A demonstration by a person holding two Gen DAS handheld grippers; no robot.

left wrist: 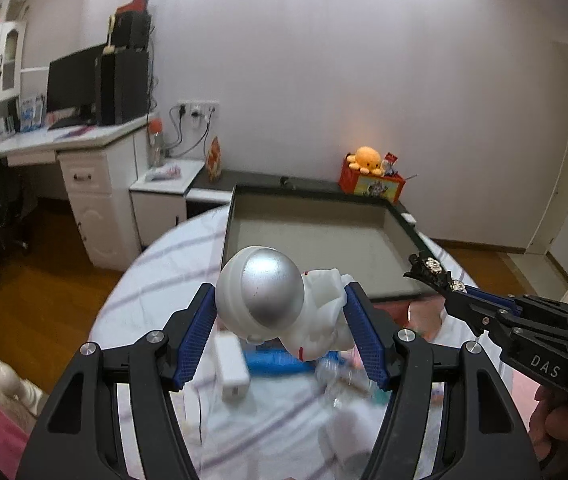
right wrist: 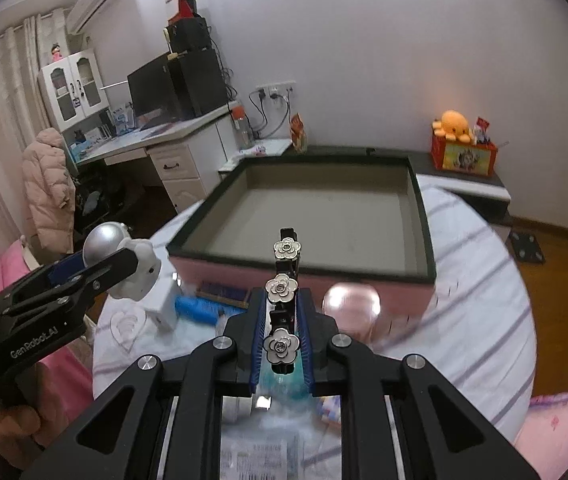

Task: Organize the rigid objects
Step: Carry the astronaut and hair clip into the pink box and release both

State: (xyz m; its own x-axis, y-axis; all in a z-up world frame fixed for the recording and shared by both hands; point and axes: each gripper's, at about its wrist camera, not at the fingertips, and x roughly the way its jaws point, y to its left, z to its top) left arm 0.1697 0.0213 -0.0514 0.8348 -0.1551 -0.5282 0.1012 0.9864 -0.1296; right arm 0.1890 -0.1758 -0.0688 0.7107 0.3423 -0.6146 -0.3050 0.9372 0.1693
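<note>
My left gripper (left wrist: 280, 300) is shut on a white astronaut figure (left wrist: 280, 300) with a silver visor and holds it above the table; it also shows in the right wrist view (right wrist: 124, 264). My right gripper (right wrist: 282, 304) is shut on a black hair clip (right wrist: 282, 288) with three white flowers; it also shows in the left wrist view (left wrist: 439, 276). An open box (right wrist: 423, 216) with a dark rim and pink sides stands ahead on the round table, its inside bare.
On the striped tablecloth (right wrist: 475, 280) lie a white charger (left wrist: 230, 364), a blue tube (left wrist: 276, 362), a pink ball (right wrist: 349, 302) and a clear heart shape (right wrist: 128, 326). A desk (left wrist: 64, 140), a low cabinet and a red toy box (left wrist: 375, 184) stand behind.
</note>
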